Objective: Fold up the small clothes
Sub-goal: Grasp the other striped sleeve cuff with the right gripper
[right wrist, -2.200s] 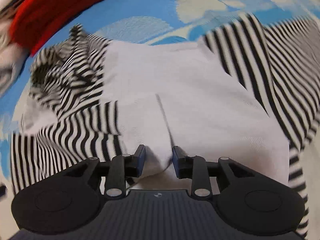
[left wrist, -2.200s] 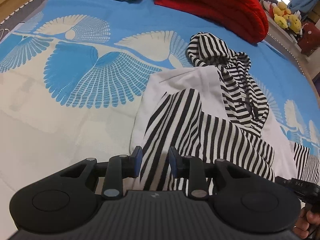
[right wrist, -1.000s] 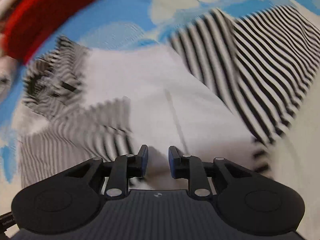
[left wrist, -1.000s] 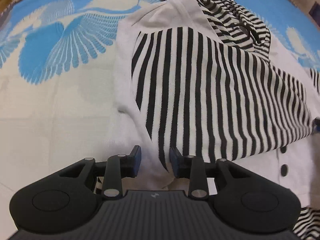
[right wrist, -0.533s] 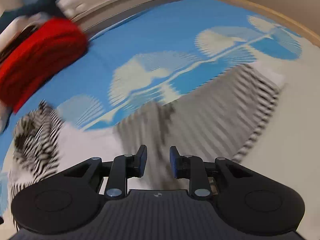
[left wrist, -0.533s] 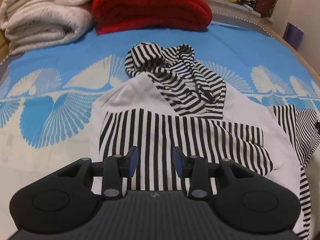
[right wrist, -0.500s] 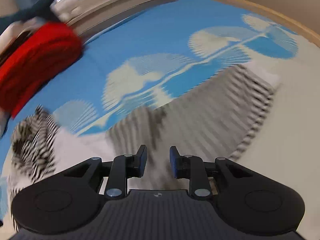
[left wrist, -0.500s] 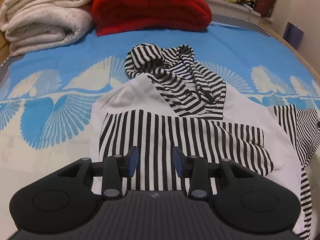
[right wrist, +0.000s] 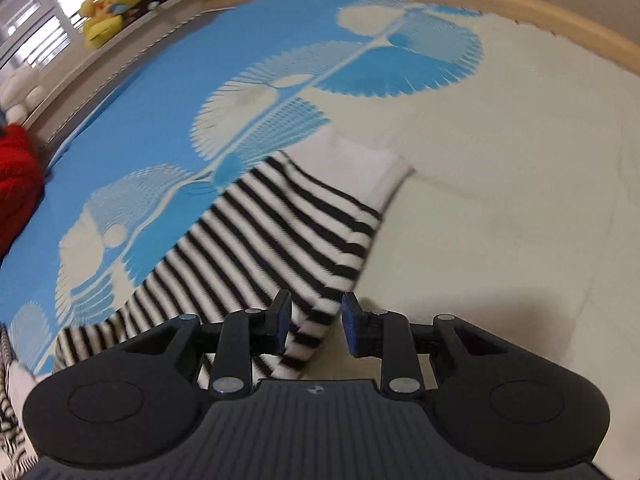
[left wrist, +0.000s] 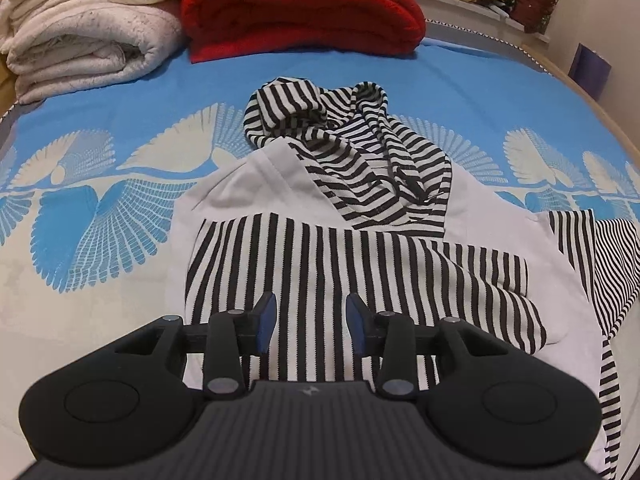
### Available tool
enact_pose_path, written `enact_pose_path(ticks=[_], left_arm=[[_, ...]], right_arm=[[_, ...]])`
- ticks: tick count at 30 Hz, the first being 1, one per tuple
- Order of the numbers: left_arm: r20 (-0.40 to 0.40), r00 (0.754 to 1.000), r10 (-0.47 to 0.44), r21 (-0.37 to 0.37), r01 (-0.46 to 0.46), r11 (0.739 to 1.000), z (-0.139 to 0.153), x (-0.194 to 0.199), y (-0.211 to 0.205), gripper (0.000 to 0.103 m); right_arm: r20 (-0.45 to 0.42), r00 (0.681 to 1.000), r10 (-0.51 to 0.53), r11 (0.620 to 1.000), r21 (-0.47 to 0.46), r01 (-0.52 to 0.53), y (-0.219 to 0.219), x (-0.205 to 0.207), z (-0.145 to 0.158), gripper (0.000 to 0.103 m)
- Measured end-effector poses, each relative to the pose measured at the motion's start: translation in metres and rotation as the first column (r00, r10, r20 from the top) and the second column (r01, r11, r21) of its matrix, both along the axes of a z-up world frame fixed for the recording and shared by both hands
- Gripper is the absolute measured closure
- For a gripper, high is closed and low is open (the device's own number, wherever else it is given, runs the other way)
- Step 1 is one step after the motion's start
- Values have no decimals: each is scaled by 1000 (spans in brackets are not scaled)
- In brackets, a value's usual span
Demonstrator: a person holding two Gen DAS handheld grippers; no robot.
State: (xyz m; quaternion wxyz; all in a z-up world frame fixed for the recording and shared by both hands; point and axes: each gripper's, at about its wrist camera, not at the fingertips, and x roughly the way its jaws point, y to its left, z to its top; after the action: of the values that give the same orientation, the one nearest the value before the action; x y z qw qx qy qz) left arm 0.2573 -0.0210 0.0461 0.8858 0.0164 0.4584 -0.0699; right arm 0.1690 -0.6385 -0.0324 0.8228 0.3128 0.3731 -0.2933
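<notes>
**Second sleeve next, R gripper nearest**

Striped hoodie [left wrist: 320, 200] flat on bed [left wrist: 100, 240], hood toward red blanket [left wrist: 300, 8], hem toward cameras. One striped sleeve [left wrist: 360, 272] already folded across chest, just below hood. Other sleeve [right wrist: 280, 232] stretched out sideways from body, long axis running away from hoodie toward wooden bed edge [right wrist: 520, 12], white cuff [right wrist: 360, 164] at far end.

L gripper [left wrist: 311, 322] hovering above folded sleeve, jaws part open, nothing between, no cloth touched as far as visible.

R gripper [right wrist: 311, 322] low over outstretched sleeve, about mid-length, pointing along it toward cuff. Jaws easing apart; sleeve edge in view between pads but not pinched, so nothing held.

Judgement: R side much nearer loose sleeve; cuff lies ahead of R gripper, beyond fingertips. Next likely: reach fwd to cuff, pinch, carry back across chest onto first sleeve.
</notes>
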Motion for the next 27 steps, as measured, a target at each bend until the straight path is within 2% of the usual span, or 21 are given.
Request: enact_pose_path(ticks=[5, 9, 10, 12, 16, 19, 20, 27], left_arm=[[-11, 1000, -12, 0, 12, 1000, -4, -1, -2, 61], [-15, 1000, -10, -1, 10, 1000, -4, -1, 0, 61], [-15, 1000, -6, -5, 6, 1000, -4, -1, 1, 61], [-17, 1000, 4, -15, -4, 1000, -2, 0, 3, 61], [-28, 1000, 7, -32, -8, 999, -1, 0, 6, 61], [-32, 999, 4, -29, -5, 1000, -1, -1, 6, 61], [-32, 999, 3, -28, -4, 1000, -2, -1, 6, 61], [-35, 999, 21, -35, -23, 999, -1, -1, 12, 61]], right_arm=[[70, 995, -75, 992, 105, 67, -13, -2, -17, 74], [89, 990, -106, 992, 83, 99, -16, -1, -16, 76], [91, 989, -116, 991, 83, 108, -16, -1, -16, 86], [95, 988, -125, 990, 77, 118, -14, 1, -14, 95], [116, 986, -122, 992, 46, 117, -7, 3, -6, 94], [57, 984, -168, 986, 34, 166, -9, 3, -10, 87], [38, 984, -175, 984, 44, 174, -11, 3, -14, 87], [68, 984, -165, 986, 35, 163, -8, 5, -13, 89]])
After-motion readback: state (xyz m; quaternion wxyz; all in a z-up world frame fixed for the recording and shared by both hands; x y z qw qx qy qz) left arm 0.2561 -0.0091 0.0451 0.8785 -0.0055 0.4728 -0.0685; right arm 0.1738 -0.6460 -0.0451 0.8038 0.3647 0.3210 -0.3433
